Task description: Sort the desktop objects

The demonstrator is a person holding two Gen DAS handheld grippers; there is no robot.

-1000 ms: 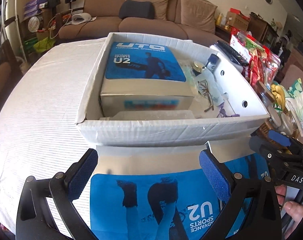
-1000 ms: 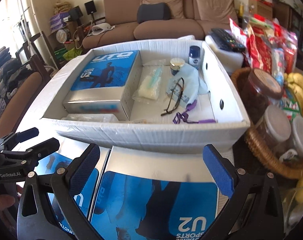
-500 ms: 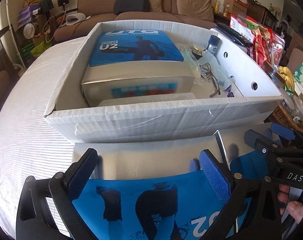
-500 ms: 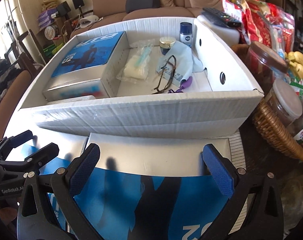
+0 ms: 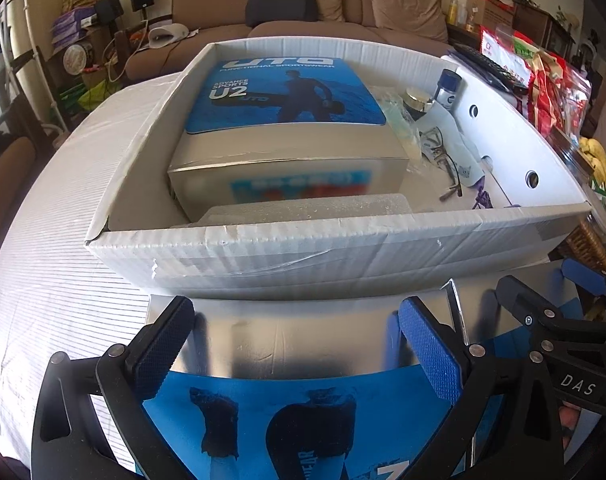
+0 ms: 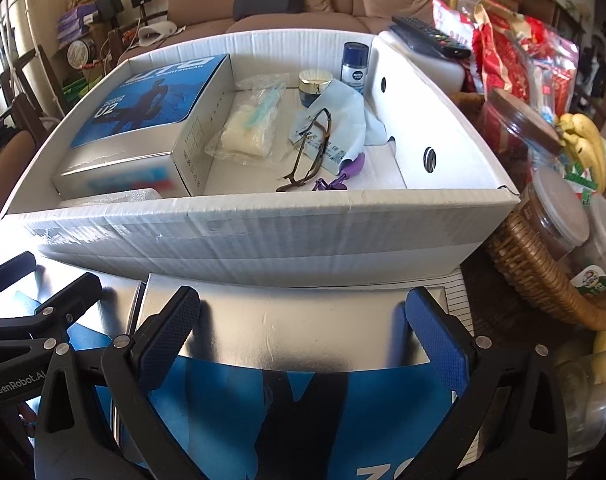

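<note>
Two silver boxes with blue sportswear prints lie side by side on the table in front of a white carton point(image 5: 303, 248). My left gripper point(image 5: 297, 336) is open, its fingers spread to the width of the left box point(image 5: 287, 360). My right gripper point(image 6: 301, 332) is also open, spread the same way over the right box point(image 6: 287, 344). I cannot tell if the pads touch the boxes' sides. Inside the carton lie a third matching box point(image 5: 287, 96), a foam block point(image 5: 303, 210), a plastic bag point(image 6: 251, 128), glasses point(image 6: 311, 152), a gold-lidded jar point(image 6: 314, 84) and a blue bottle point(image 6: 354, 66).
To the right of the carton stands a wicker basket point(image 6: 543, 280) with jars, and beyond it bananas point(image 6: 583, 140), red snack bags point(image 6: 515, 52) and a remote point(image 6: 431, 34). Striped white tablecloth point(image 5: 43, 240) stretches to the left. A sofa stands behind the table.
Both grippers have come down closer over their boxes, which now look larger between the fingers. The carton fills more of both views. The finger spread is unchanged.
</note>
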